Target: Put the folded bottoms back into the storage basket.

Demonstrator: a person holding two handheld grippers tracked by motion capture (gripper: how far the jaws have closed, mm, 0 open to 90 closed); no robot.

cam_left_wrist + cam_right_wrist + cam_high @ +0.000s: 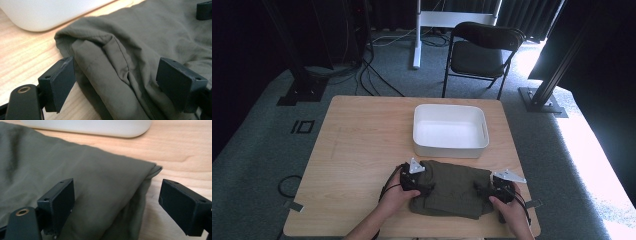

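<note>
Wooden table, folded (olive) cloth

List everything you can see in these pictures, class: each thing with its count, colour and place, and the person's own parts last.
Table: one, light wood, centre.
Bin: one, white, empty, far half of table.
Folded cloth: one, olive green, near edge, just before the bin.
Folding chair: one, black, beyond the table.
Cables: several, black, on the grey carpet.
Left gripper: black, open, at the cloth's left end.
Right gripper: black, open, at its right end.
Hands: two, holding the grippers.
</note>
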